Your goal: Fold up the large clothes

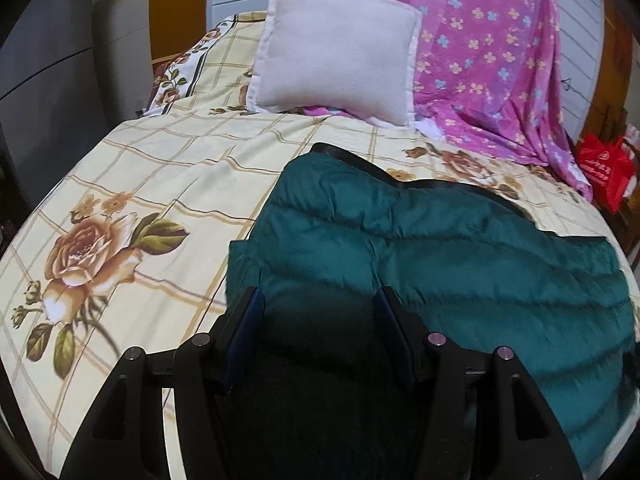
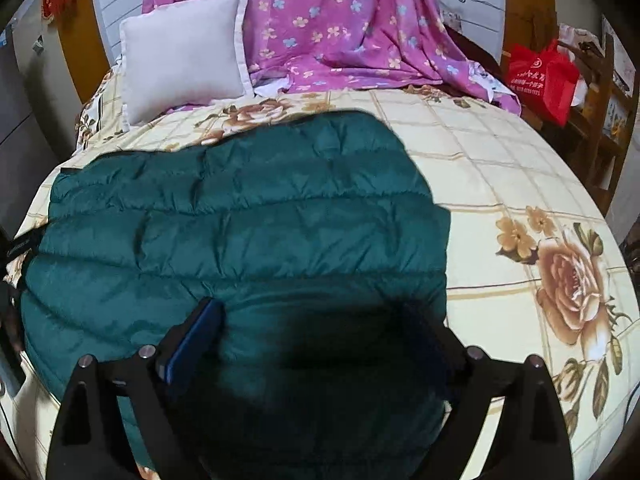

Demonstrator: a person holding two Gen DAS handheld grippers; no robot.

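Observation:
A dark green quilted puffer jacket [image 1: 440, 256] lies flat on the bed with a black lining edge showing along its far side. It also shows in the right wrist view [image 2: 240, 224]. My left gripper [image 1: 318, 300] is open, its blue-padded fingers spread over the jacket's left part, close above it. My right gripper [image 2: 316, 316] is open over the jacket's right part near its right edge. Its right finger is blurred and dark. Neither gripper holds fabric.
The bed has a cream checked sheet with rose prints [image 1: 120, 208]. A white pillow [image 1: 336, 48] and a pink floral sheet [image 1: 500, 52] lie at the head. A red bag [image 2: 544, 80] stands on wooden furniture to the right.

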